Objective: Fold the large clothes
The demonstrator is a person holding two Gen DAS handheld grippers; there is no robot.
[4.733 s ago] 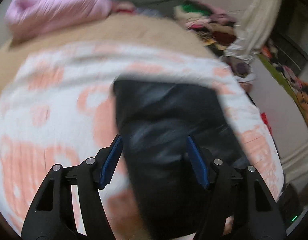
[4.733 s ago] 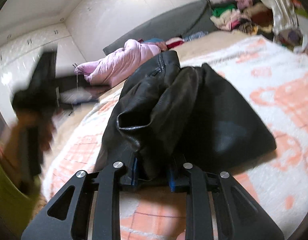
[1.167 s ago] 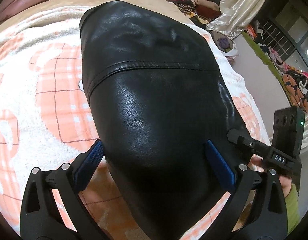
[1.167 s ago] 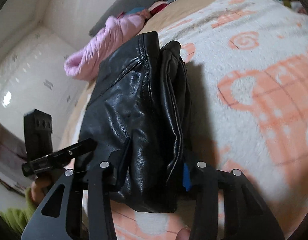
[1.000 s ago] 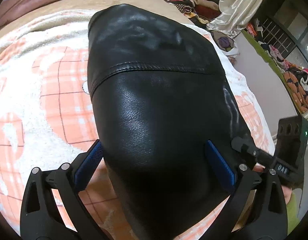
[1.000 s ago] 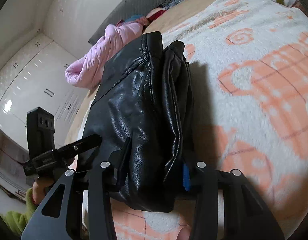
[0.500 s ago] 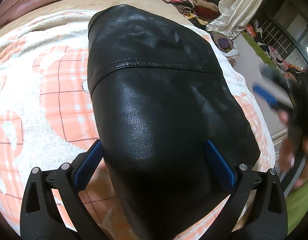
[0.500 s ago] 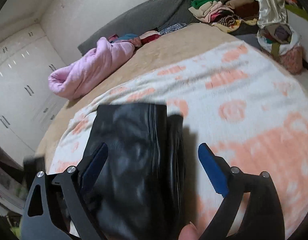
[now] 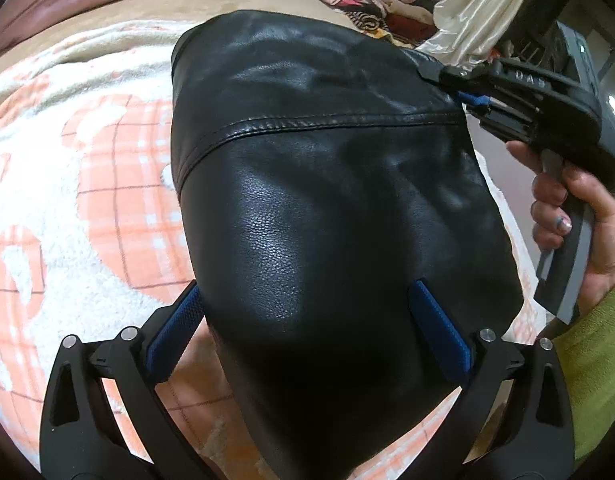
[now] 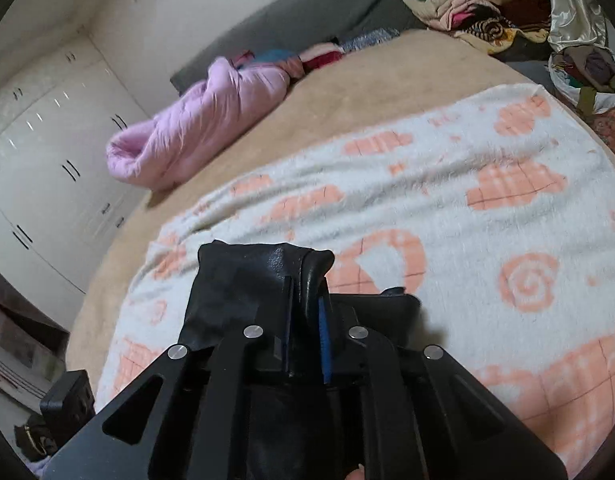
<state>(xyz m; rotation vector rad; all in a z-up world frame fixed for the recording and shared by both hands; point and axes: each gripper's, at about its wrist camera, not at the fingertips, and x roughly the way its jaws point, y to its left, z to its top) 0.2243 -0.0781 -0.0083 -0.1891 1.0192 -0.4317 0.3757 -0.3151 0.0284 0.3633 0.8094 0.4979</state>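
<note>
Lettering "DAS" marks right gripper (image 9: 447, 74) (clamped on leather jacket (image 9: 327, 200)); left gripper (image 9: 307, 328) spread wide.

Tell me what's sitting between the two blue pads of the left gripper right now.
The folded black leather jacket fills the gap between the open left gripper pads, lying on the peach-and-white blanket. The left wrist view shows this.

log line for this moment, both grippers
left gripper: open over black leather jacket | right gripper: shut on jacket's far corner
</note>
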